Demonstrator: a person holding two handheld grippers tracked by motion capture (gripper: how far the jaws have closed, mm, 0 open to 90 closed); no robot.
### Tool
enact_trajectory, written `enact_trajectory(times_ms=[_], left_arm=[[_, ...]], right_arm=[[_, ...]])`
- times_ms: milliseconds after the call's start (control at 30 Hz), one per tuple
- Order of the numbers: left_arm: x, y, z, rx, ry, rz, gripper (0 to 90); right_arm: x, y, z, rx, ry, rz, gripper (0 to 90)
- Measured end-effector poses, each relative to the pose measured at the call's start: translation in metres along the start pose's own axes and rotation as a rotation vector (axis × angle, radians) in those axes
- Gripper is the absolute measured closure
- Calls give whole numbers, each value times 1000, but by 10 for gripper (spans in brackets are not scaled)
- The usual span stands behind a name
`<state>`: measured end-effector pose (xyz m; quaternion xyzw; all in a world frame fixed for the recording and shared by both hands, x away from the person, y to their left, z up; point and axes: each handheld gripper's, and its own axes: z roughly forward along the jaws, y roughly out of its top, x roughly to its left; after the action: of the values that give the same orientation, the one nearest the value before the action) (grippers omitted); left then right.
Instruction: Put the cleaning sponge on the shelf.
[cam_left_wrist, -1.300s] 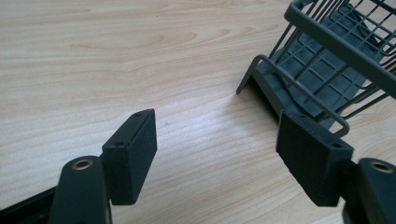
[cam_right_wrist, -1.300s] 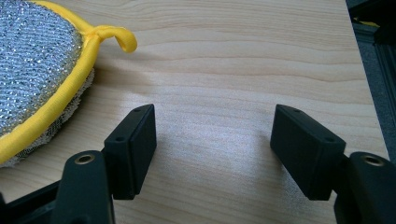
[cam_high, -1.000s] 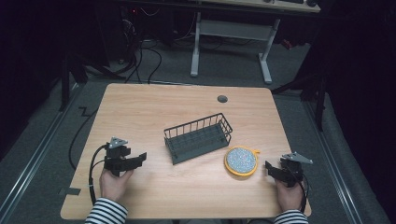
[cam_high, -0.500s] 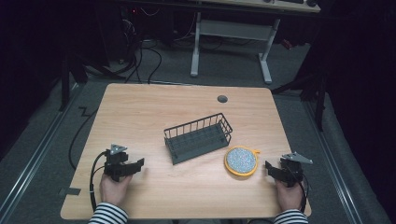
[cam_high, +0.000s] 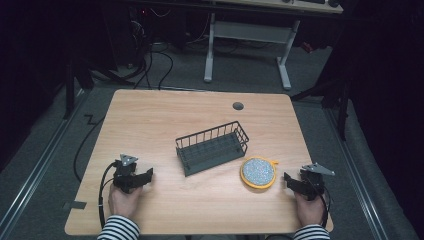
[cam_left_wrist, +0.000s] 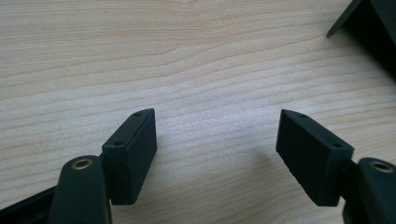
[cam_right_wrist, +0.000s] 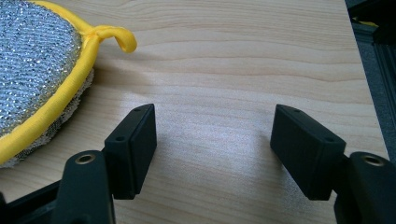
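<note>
A round silver scouring pad with a yellow rim and loop (cam_high: 258, 172) (cam_right_wrist: 32, 74) lies flat on the wooden table (cam_high: 165, 120), just right of a dark wire basket (cam_high: 212, 148). My right gripper (cam_high: 289, 180) (cam_right_wrist: 212, 149) rests low at the table's front right, open, with bare wood between its jaws and the pad just to its left. At the front left sits my left gripper (cam_high: 146, 176) (cam_left_wrist: 217, 154), open over bare wood. A corner of the basket (cam_left_wrist: 369, 28) shows at the upper right of the left gripper view.
A round cable hole (cam_high: 238, 106) sits near the table's far edge. Cables trail from both grippers off the front. Beyond the table stand a white desk frame (cam_high: 247, 35) and floor cables. The table's right edge (cam_right_wrist: 359, 56) runs close beside the right gripper.
My left gripper has sunk toward the tabletop and sits a little nearer the front edge. The right gripper, pad and basket have kept still.
</note>
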<state>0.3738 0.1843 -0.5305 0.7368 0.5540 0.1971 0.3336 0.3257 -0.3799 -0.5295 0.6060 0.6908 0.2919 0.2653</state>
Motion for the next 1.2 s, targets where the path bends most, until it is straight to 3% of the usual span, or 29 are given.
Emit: enact_trajectory(times_ms=[200,233,367,433,500,600,733,867,1200], left_arm=[[-1,-1,3,-16,32,42,294],[0,-4,5,-42,36,53,287],[1,-3,5,-42,40,53,294],[3,-2,7,-42,33,60,294],[4,-1,7,-42,35,59,294],[4,-1,7,-42,38,55,293],[4,-1,7,-42,35,53,294],[3,-1,7,-41,42,60,291],[3,-1,7,-41,40,59,290]], right_arm=[[-1,0,0,0,2,1,317],[-1,0,0,0,6,6,313],[-5,0,-1,-9,37,43,318],[-4,0,-1,-9,23,43,324],[1,0,0,0,-11,0,329],[1,0,0,1,-7,5,325],[-1,0,0,0,18,1,329],[-3,7,-5,74,49,10,375],[5,10,-9,60,63,3,386]])
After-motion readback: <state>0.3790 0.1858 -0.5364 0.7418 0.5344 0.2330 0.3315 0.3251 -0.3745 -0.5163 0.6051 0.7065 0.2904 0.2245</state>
